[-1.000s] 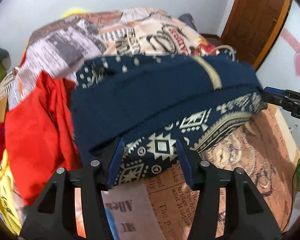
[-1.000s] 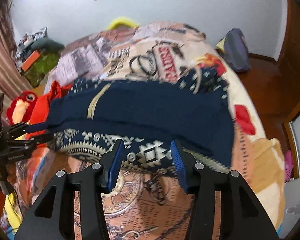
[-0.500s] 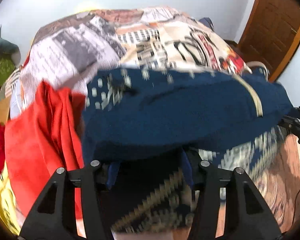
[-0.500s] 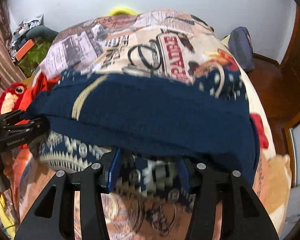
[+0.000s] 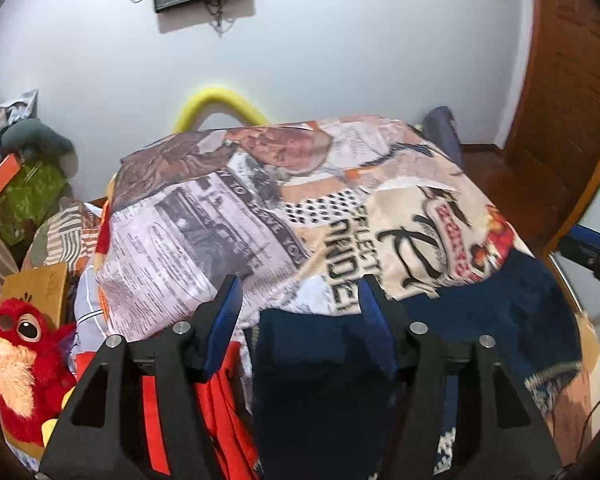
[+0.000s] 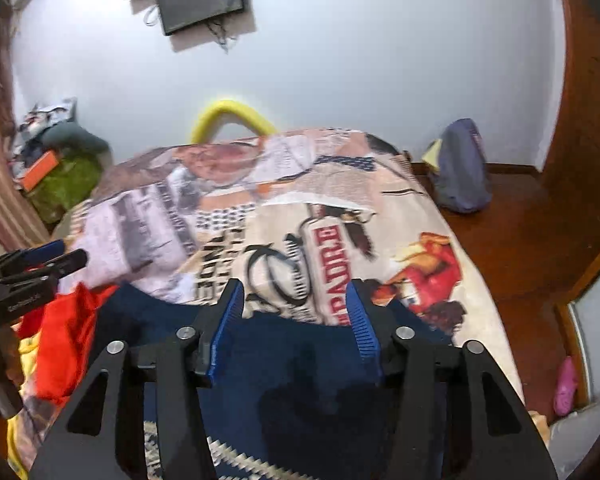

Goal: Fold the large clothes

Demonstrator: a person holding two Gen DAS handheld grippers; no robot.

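A navy blue patterned garment (image 5: pixel 480 320) lies folded on the bed with the printed cover (image 5: pixel 260 216); it also shows in the right wrist view (image 6: pixel 292 360). My left gripper (image 5: pixel 298 304) is open over the garment's left end, jaws wide apart, nothing between them. My right gripper (image 6: pixel 292 308) is open over the garment's far edge, empty. The right gripper shows at the right edge of the left wrist view (image 5: pixel 592 252), and the left gripper at the left of the right wrist view (image 6: pixel 32 268).
A red garment (image 5: pixel 220 408) lies left of the navy one, also in the right wrist view (image 6: pixel 64 340). A red plush toy (image 5: pixel 16 356) sits at the bed's left. A purple bag (image 6: pixel 460 172) stands on the wooden floor. A wooden door (image 5: pixel 564 100) is on the right.
Both grippers have moved forward over the navy garment and tilted up toward the wall. The garment's patterned near edge has been carried over, so it lies folded under the jaws.
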